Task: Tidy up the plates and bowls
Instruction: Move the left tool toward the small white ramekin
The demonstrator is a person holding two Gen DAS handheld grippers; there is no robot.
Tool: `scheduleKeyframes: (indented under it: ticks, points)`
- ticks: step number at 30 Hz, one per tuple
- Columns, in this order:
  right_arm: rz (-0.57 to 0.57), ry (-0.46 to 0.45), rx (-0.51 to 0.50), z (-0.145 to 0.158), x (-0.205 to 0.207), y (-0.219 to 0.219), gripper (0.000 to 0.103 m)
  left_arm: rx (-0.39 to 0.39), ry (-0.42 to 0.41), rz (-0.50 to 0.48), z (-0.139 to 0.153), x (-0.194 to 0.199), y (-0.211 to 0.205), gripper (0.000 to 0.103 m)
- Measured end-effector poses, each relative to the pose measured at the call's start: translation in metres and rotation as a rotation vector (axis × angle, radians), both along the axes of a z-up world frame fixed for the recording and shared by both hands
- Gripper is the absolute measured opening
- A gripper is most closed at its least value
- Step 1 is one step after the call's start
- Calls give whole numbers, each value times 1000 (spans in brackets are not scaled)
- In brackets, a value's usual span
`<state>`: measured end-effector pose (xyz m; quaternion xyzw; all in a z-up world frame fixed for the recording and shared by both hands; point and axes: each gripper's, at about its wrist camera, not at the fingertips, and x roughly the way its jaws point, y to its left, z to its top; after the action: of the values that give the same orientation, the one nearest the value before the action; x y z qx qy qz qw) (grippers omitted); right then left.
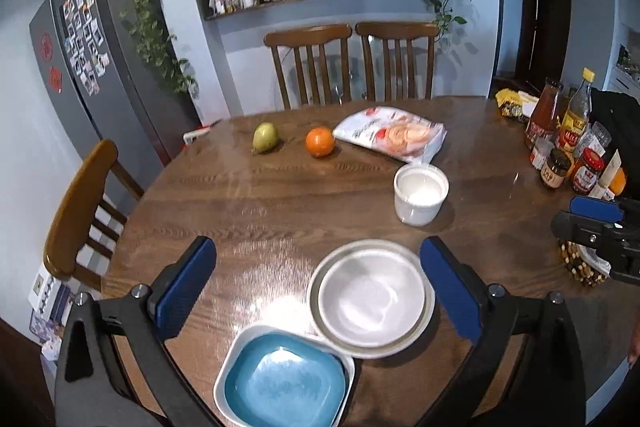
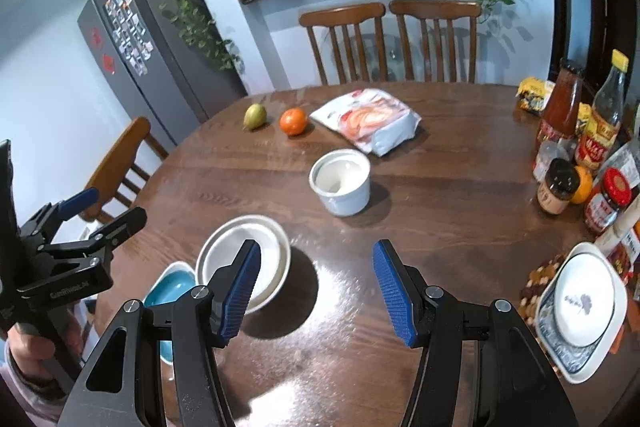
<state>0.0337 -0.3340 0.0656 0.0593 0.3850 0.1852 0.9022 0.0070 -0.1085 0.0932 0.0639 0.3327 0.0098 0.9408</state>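
On the round wooden table (image 1: pixel 280 195) a white round bowl (image 1: pixel 372 299) sits nested in a shallow pale plate. Touching it at the near edge is a blue square dish (image 1: pixel 284 383) inside a white square one. A deep white bowl (image 1: pixel 420 193) stands further in. My left gripper (image 1: pixel 318 247) hovers open above the nested bowl, holding nothing. My right gripper (image 2: pixel 317 251) is open over bare wood, right of the nested bowl (image 2: pixel 224 247) and the blue dish (image 2: pixel 172 287). The deep bowl (image 2: pixel 340 183) lies ahead of it. A small round dish (image 2: pixel 584 303) rests on a patterned square plate at the right.
A pear (image 1: pixel 265 137), an orange (image 1: pixel 320 141) and a snack bag (image 1: pixel 394 133) lie at the far side. Sauce bottles and jars (image 2: pixel 576 131) crowd the right edge, with nuts (image 2: pixel 538 279) beside the square plate. Wooden chairs (image 1: pixel 312 63) ring the table.
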Motion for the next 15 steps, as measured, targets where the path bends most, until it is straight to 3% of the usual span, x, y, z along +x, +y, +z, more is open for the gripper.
scheduleKeyframes:
  ticks: [9,15]
  points:
    - [-26,-58,14,35,16,-16,59,-7,-101,-49,42,18,-17,102]
    - [-54,-70,6,44,38,-21,59,-26,-77,-54,39,46,-25,102]
